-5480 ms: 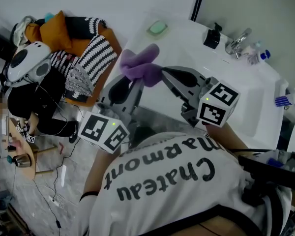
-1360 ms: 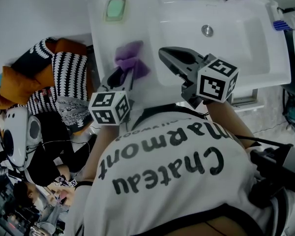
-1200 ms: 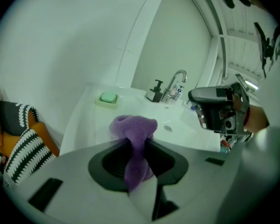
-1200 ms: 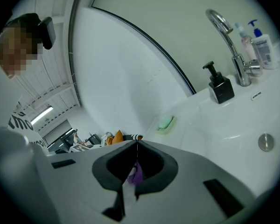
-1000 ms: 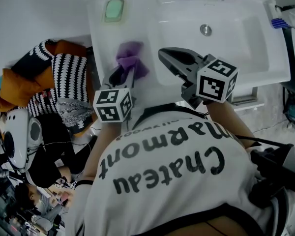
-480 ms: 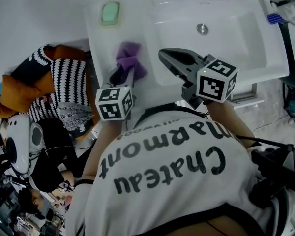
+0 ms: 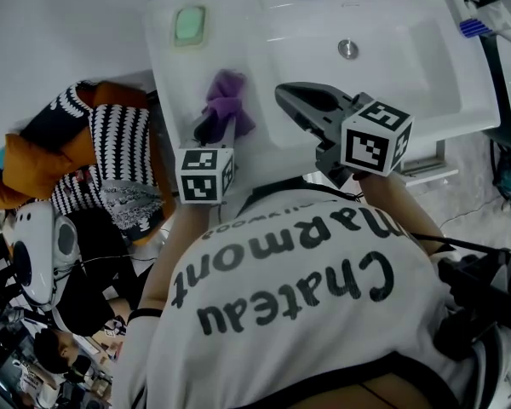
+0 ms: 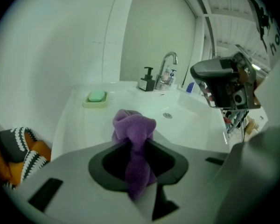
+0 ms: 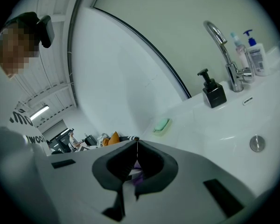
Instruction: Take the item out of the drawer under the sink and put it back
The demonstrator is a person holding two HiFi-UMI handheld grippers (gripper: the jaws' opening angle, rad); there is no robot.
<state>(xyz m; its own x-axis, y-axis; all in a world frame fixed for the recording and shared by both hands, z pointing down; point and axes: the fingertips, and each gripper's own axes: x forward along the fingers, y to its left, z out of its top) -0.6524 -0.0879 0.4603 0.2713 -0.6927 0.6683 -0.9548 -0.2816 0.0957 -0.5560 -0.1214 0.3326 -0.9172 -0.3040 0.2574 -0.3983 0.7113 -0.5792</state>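
Sink counter [image 7: 166, 58] underneath: left tongs [image 7: 217, 124] are clenching the purple cloth [image 7: 228, 99], right tongs [image 7: 283, 94] are sitting pinched closed, empty. Grip needs firm hold going down to the drawer.

The person wears a white T-shirt [image 7: 264, 348] with large black lettering [image 7: 298, 284] reading "Chateau Marmont" across it, and a thin dark band [image 7: 139, 316] circles the left arm. The left gripper [image 7: 213, 129] and right gripper [image 7: 281, 92] have pale grey shells with black-lined jaws. Each carries a white cube [image 7: 376, 137] printed with black square markers.
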